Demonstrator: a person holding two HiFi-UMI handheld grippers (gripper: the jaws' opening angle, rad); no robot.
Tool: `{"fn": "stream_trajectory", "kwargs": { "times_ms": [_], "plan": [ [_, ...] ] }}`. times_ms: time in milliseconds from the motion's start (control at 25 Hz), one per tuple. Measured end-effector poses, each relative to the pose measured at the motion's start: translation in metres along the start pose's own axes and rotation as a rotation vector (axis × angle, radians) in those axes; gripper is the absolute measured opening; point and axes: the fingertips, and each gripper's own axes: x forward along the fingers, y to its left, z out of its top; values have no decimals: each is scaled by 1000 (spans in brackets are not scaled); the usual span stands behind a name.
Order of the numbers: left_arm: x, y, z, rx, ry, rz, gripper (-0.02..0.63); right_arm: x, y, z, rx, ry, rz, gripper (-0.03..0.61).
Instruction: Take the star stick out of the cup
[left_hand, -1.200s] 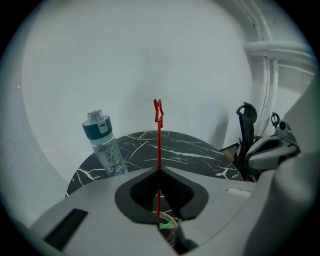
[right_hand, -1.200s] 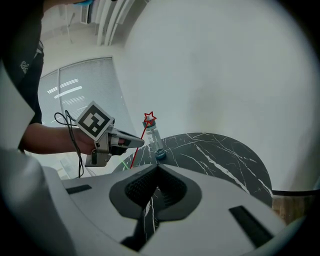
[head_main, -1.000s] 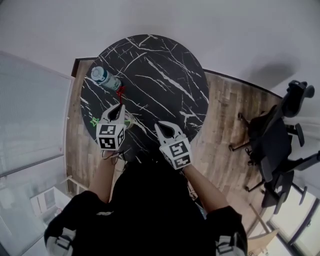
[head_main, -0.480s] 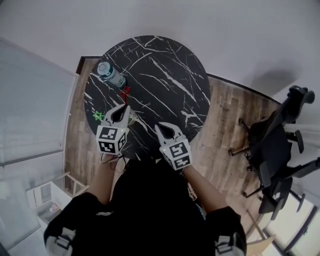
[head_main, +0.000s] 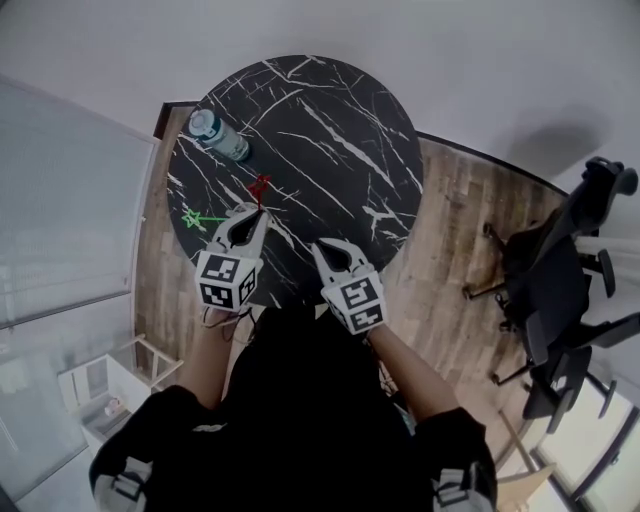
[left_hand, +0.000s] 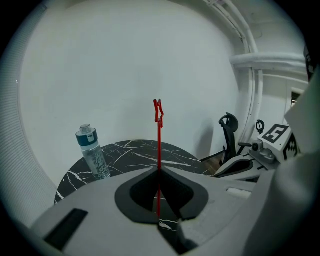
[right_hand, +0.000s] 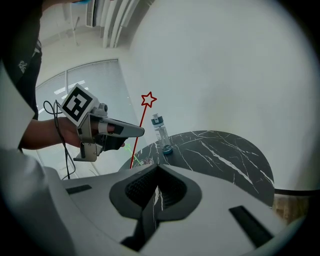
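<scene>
A thin red star stick (left_hand: 158, 150) stands upright between the jaws of my left gripper (left_hand: 159, 172), which is shut on it; its star (left_hand: 158, 111) is at the top. In the head view the red star (head_main: 259, 188) shows just beyond the left gripper (head_main: 248, 222), over the near left part of the table. From the right gripper view, the left gripper (right_hand: 135, 131) holds the red stick (right_hand: 141, 130) in the air. A green star stick (head_main: 197, 218) leans out to the left. The cup is hidden under the left gripper. My right gripper (head_main: 335, 260) is shut and empty.
The round black marble table (head_main: 340, 120) carries a clear water bottle (head_main: 218, 137) with a teal cap at its far left. A black office chair (head_main: 565, 270) stands on the wooden floor to the right. A white wall lies behind the table.
The left gripper has lifted with the red star stick, whose star now sits farther from the bottle. The cup seen beside its tip earlier is now covered. The right gripper has barely moved.
</scene>
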Motion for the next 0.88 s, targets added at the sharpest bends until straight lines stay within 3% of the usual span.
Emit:
{"fn": "stream_trajectory", "kwargs": {
  "times_ms": [360, 880],
  "plan": [
    [24, -30, -47, 41, 126, -64, 8, 1, -17, -26, 52, -15, -31, -3],
    [63, -60, -115, 24, 305, -147, 8, -9, -41, -70, 150, 13, -94, -3]
  ]
}}
